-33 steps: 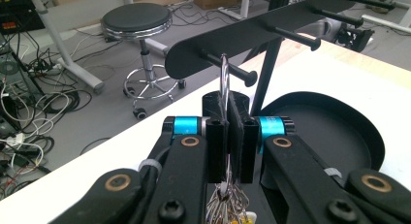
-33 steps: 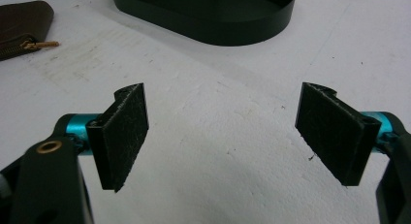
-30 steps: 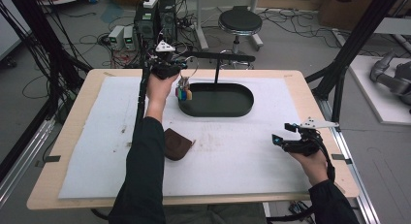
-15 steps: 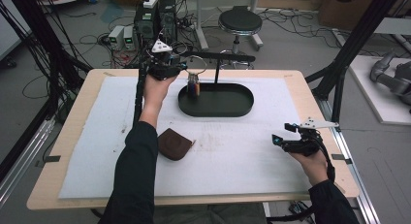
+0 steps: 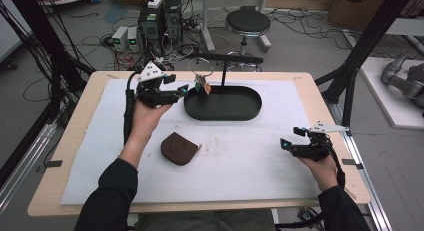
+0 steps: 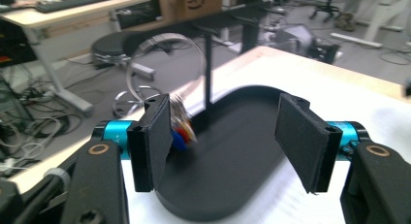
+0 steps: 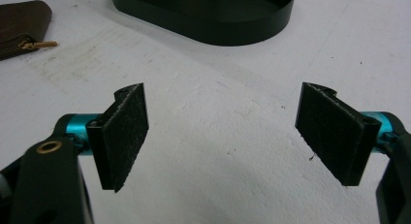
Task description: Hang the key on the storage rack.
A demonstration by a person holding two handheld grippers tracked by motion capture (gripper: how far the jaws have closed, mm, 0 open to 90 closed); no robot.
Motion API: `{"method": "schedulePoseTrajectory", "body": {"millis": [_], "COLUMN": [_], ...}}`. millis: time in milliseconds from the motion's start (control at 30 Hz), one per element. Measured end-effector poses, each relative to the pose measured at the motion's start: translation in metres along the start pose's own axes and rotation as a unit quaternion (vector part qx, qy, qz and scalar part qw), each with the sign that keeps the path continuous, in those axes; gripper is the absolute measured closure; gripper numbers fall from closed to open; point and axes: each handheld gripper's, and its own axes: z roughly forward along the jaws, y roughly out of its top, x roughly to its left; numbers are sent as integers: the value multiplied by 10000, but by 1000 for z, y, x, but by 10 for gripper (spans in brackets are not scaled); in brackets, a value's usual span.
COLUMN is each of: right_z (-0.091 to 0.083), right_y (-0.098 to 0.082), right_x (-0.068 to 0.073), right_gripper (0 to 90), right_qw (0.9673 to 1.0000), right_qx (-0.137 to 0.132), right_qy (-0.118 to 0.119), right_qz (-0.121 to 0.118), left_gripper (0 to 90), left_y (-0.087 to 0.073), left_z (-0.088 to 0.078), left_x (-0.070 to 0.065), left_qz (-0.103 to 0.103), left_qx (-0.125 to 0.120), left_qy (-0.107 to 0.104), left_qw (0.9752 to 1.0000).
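- Tray [image 5: 240,113]: black oval, far centre of the white mat [image 5: 250,166]; a thin black post [image 5: 223,71] rises from its far rim, carrying a crossbar [image 5: 235,57].
- Key ring [image 5: 200,67]: wire loop hanging from the crossbar over the tray's left end, small coloured tags [image 5: 202,87] dangling below; blurred in the left gripper view [image 6: 165,44].
- Left gripper [image 5: 181,93]: just left of the tray, level with its left end. Jaws have just been opening and stand wide; nothing between the pads. In the left gripper view [image 6: 228,136] the tags [image 6: 181,129] hang just beyond the left pad; contact cannot be told.
- Right gripper [image 5: 286,145]: near and right of the tray, well apart from it, low over the mat. Jaws wide, bare mat between them [image 7: 223,136].
- Pouch [image 5: 179,148]: brown, zipped, flat on the mat near of the tray's left end, between tray and table edge; seen also at the corner of the right gripper view [image 7: 22,27].
- Stool [image 5: 247,23] and computer cases [image 5: 160,21]: on the floor beyond the tray.
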Motion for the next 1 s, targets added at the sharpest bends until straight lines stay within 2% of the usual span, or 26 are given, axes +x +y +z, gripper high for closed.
{"method": "schedulePoseTrajectory", "body": {"millis": [233,467,600,733,833,1000], "right_z": [0,-1,0,-1,-1,-1], "right_y": [0,-1,-1,-2,-1,-1], "right_x": [0,-1,-2,-1,-1,-2], "right_gripper": [199,199,199,199,199,199], "right_qw": [10000,10000,10000,10000,9999,9999], "right_qx": [14,0,-16,-20,-28,-76], "right_qy": [-18,-49,-56,-77,-90,-113], "right_qz": [35,44,29,58,47,16], "left_gripper": [313,281,264,252,252,252], "left_y": [-31,-57,-76,-89,-99,-117], "left_z": [-30,-54,-69,-82,-90,-102], "left_x": [-14,-19,-22,-26,-28,-30], "left_qz": [-37,-193,-268,-182,-226,-223], "left_qx": [-45,-64,-54,3,-42,-115], "left_qy": [-193,-293,-260,-171,-119,121], "left_qw": [9998,9994,9993,9997,9997,9996]}}
